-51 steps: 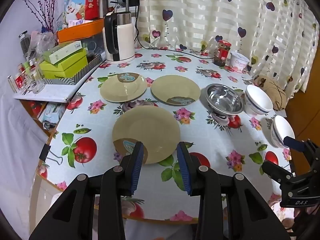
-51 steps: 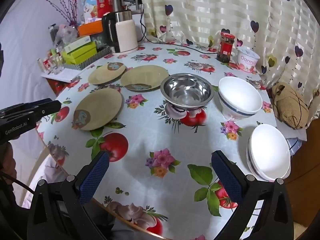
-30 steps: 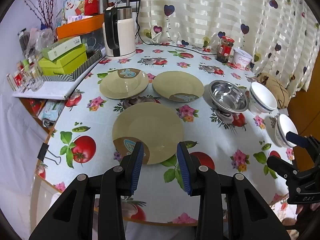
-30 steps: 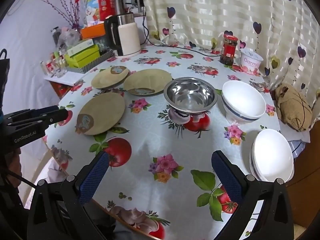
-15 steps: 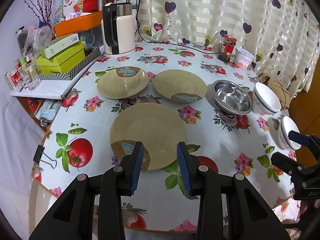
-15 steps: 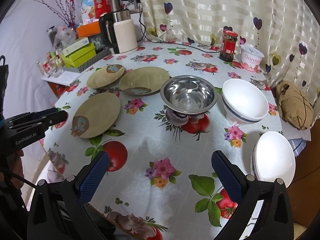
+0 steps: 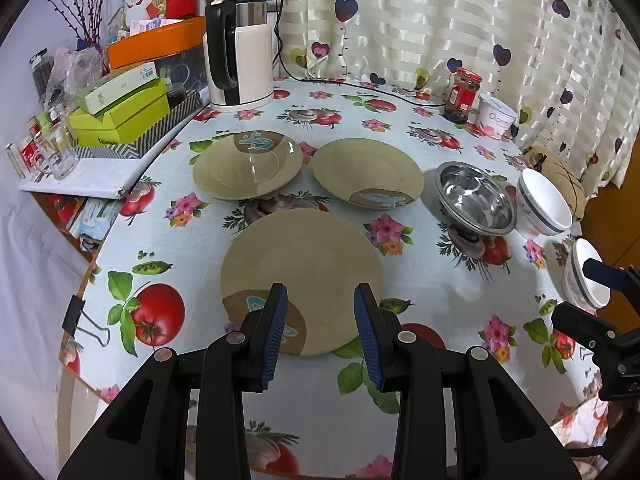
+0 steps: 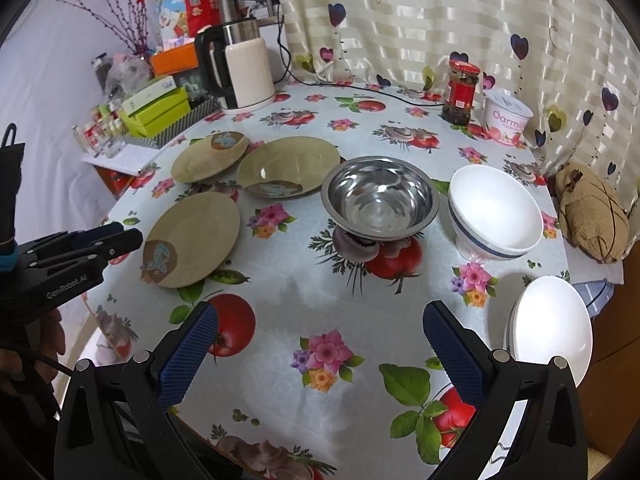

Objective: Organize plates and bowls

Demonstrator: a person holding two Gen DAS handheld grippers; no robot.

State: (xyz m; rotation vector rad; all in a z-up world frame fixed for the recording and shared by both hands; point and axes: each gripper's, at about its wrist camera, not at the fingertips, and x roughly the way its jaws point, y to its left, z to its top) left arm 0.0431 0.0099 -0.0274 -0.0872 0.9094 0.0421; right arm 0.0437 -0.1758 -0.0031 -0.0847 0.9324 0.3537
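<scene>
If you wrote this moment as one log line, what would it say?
stage: approach | left gripper: open, above near plate | right gripper: open wide, empty | plates: unstacked | steel bowl: untouched

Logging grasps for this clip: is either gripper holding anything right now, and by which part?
Nothing is held. The left gripper is open above the nearest plate; the right gripper is open over bare tablecloth.

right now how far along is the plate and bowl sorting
Barely started. The three tan plates lie apart: near plate, two behind. The steel bowl stands alone; white bowls sit in two spots. The left hand-held gripper hovers open at the near plate; the right hand-held gripper holds nothing.
</scene>
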